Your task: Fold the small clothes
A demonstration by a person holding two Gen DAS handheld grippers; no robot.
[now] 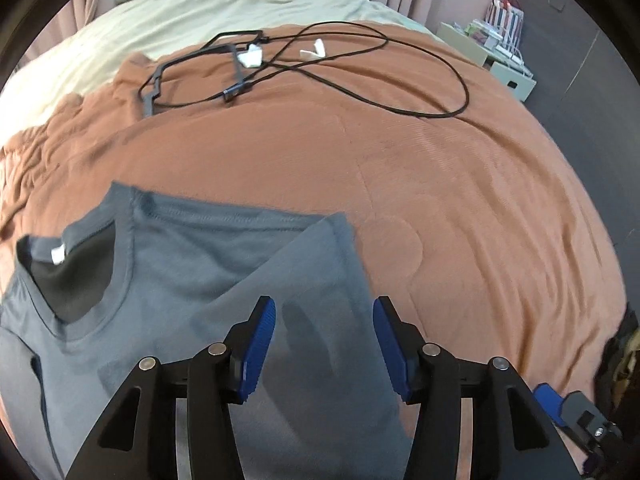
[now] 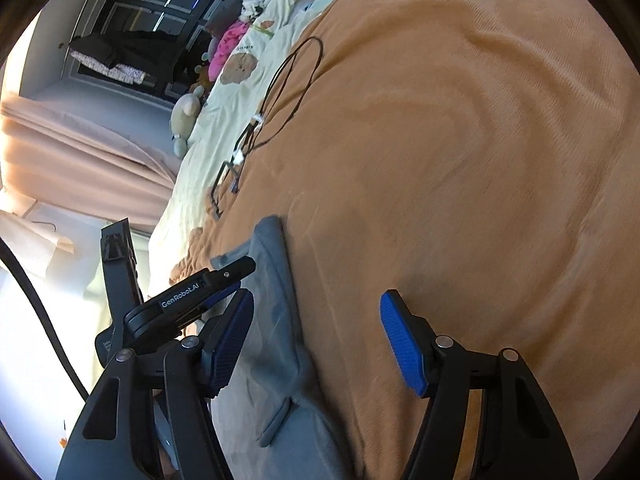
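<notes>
Left wrist view: the left tongs (image 1: 324,344) are spread wide, their blue pads (image 1: 260,346) apart and pinching nothing, poised over a grey T-shirt (image 1: 180,280). The T-shirt lies on an orange-brown blanket (image 1: 440,184) covering a bed. Its neckline (image 1: 72,276), with a small white label inside, sits at the left; one side panel is folded diagonally over the body, its corner pointing away from the camera. Farther up the blanket lie a looped black cable (image 1: 380,80), a grey strap (image 1: 160,76) and two small white pieces (image 1: 252,56). A pale yellow quilt (image 1: 180,12) with a bear print lies beyond, and a bedside shelf (image 1: 492,52) stands at the right.

Right wrist view: the right tongs (image 2: 316,344) are likewise spread, gripping nothing, with one blue pad over the T-shirt's edge (image 2: 276,320) and the other over bare blanket (image 2: 460,160). The left tool's black body (image 2: 192,296) appears at the left, above the garment. Curtains (image 2: 80,152) and soft toys (image 2: 184,116) fill the background.
</notes>
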